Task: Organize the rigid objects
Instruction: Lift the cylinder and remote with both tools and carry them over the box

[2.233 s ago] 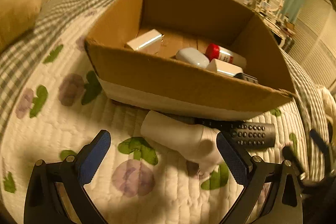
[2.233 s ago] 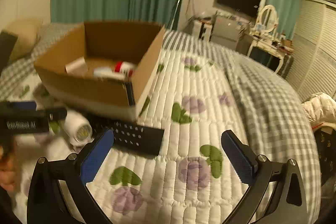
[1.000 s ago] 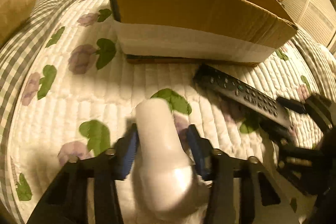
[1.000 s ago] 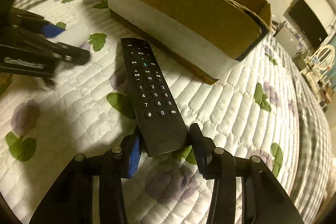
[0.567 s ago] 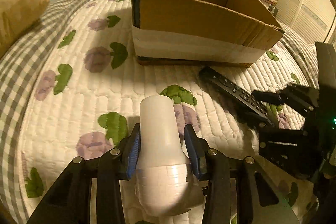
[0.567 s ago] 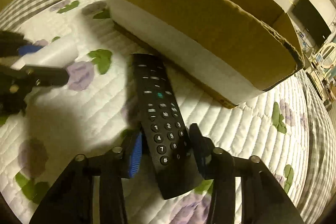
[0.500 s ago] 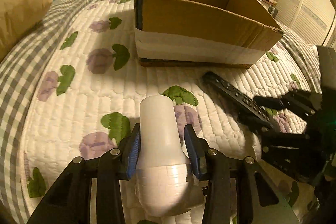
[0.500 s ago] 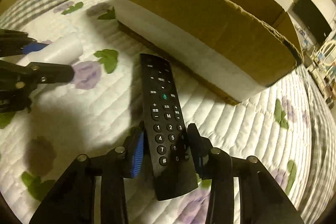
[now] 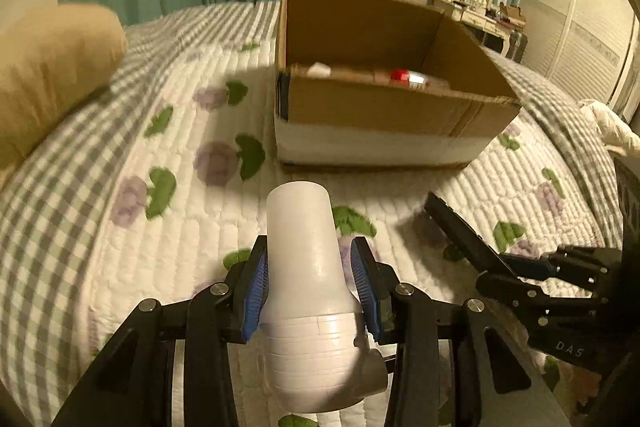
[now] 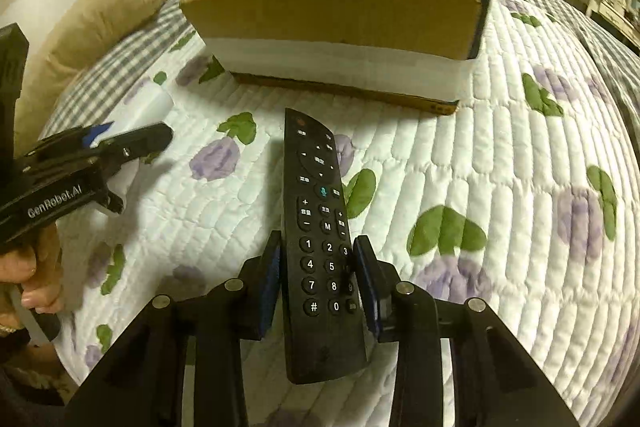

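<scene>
Box at far centre already holds several items, including a red-capped one. Left gripper pinches the white bottle; right gripper, jaws just closing, clamps the remote. Both items remain near, short of the box, still to be deposited.

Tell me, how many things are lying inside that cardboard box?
2 show over the cardboard box's near wall in the left wrist view: a white object toward the left and a red-capped item further right. The wall hides the box floor, so more may be inside.
</scene>
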### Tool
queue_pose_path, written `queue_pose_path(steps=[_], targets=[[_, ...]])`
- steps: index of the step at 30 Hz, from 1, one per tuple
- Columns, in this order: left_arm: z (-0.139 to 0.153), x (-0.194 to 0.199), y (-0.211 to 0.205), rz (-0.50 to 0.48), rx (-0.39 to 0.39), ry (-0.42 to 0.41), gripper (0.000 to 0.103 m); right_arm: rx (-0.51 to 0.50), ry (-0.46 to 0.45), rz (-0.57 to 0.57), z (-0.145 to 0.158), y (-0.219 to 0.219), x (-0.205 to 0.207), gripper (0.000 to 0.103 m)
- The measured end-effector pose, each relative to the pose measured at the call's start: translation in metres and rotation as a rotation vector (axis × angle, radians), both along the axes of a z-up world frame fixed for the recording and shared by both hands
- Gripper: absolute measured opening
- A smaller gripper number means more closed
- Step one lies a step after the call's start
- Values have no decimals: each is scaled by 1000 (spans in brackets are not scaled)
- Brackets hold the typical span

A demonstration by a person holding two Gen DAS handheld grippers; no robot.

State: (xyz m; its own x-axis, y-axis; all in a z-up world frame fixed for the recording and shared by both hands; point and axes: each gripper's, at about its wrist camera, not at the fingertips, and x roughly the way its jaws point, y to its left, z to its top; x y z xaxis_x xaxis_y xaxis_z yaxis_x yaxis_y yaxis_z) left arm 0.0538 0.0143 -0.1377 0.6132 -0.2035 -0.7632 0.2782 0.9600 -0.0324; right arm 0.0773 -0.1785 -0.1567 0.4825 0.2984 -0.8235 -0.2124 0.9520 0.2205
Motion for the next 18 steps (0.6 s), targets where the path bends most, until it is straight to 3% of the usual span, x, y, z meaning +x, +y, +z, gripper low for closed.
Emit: queue_pose_path(steps=[2, 10, 18], targets=[[13, -3, -3, -9, 2, -37, 41, 5, -16, -15, 5, -9, -11, 19], [69, -11, -19, -47, -30, -185, 41, -2, -123, -57, 36, -7, -28, 19], [124, -12, -36, -95, -73, -312, 41, 19, -321, -81, 114, -9, -35, 19]])
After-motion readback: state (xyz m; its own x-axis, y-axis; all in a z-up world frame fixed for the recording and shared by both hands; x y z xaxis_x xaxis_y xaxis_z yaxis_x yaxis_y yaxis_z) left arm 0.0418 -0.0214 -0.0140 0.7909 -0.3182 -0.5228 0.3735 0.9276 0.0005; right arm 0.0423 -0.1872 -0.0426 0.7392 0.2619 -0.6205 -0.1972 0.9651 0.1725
